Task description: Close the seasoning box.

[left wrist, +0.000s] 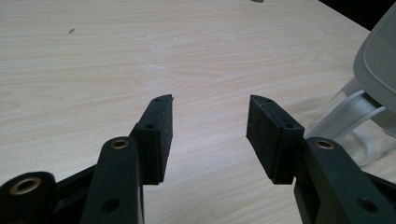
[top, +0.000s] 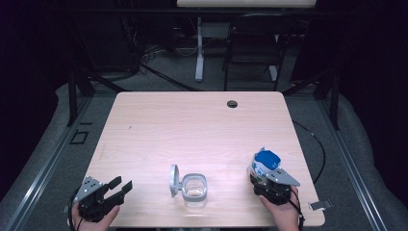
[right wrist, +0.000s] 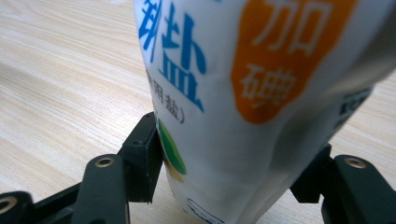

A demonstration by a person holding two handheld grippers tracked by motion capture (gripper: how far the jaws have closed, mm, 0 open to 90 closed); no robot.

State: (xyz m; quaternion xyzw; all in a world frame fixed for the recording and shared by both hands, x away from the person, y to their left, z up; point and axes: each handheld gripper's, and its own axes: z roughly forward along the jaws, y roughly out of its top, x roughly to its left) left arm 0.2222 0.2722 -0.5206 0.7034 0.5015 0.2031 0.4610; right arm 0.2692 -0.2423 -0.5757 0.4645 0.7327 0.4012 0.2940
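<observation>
A pale wooden table [top: 202, 125] fills the room's middle. Near its front edge stands a clear glass jar [top: 195, 188] with its grey lid [top: 173, 180] flipped open. At the front right, the right gripper [top: 263, 179] pinches a soft white-and-blue salt bag [top: 265, 160] low on its body, both pads pressing in. The bag looks floppy and bottom-heavy, so a grip low on its sides seems safest. At the front left, the left gripper [top: 120, 185] rests with fingers spread, empty.

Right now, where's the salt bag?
In the high view the salt bag is at the table's near right, gripped by the right gripper, right of the clear jar with its lid open.
</observation>
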